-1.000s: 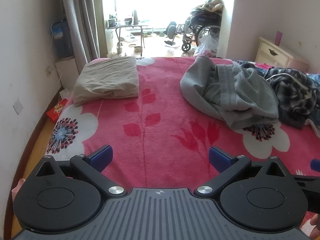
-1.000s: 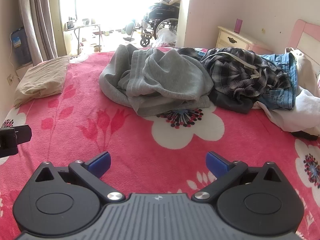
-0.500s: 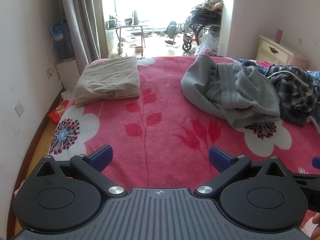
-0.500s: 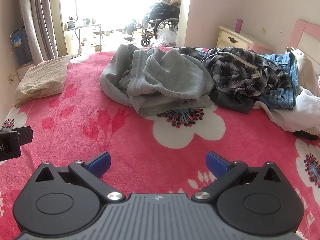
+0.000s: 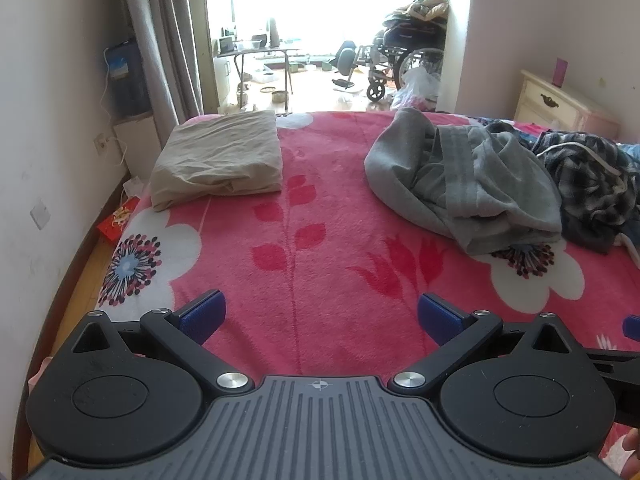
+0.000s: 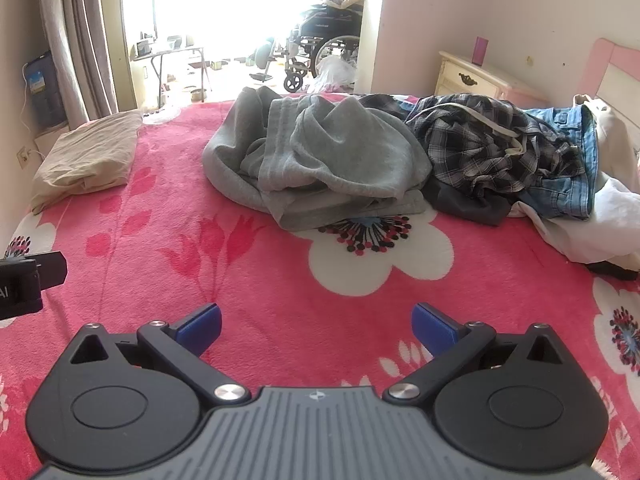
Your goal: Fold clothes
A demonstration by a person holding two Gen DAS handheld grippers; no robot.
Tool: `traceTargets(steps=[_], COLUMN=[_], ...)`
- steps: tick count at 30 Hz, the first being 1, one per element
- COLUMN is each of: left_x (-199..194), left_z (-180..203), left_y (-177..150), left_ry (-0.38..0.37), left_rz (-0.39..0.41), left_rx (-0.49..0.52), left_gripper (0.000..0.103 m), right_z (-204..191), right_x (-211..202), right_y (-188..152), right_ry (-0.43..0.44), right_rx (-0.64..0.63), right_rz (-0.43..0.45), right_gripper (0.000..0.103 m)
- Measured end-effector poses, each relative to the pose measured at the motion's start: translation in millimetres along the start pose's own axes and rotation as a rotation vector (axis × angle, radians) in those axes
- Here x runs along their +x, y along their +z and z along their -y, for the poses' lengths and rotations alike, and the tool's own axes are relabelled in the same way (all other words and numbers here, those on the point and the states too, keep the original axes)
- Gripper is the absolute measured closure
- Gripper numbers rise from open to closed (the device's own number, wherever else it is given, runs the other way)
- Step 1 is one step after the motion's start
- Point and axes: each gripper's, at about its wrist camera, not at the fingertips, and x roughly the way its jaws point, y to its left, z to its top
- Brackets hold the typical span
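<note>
Underneath everything spreads a pink fleece blanket with red leaves and white flowers, covering the bed from edge to edge. On its far right side lies a heap of unfolded clothes: a crumpled grey sweatshirt-like garment sits nearest the middle, touching a rumpled black-and-white plaid shirt to its right, which lies against a pair of blue denim jeans, with a loose white cloth beyond at the edge. Well apart from the heap, at the far left corner of the blanket, rests a folded beige cloth, flat and squared. Both tools hover above the near, bare part of the blanket, touching no garment. The left gripper has its blue-padded jaws spread wide with nothing between them, and the right gripper likewise holds its jaws wide apart and empty.
</note>
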Motion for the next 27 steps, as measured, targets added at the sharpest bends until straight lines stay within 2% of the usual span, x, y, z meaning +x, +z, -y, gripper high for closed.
traceTargets(steps=[17,27], left_x=[4,28], left_z=[1,15], left_y=[1,19], left_ry=[-0.013,-0.124], left_rz=[0.002,0.069], left_rx=[-0.003,-0.009], left_gripper=[0.0,0.0], right_z=[2,12], right_x=[-1,9], right_y=[0,8], right_ry=[0.0,0.025], right_rx=[0.009,-0.033], right_rz=[0.007,0.043], right_gripper=[0.0,0.0])
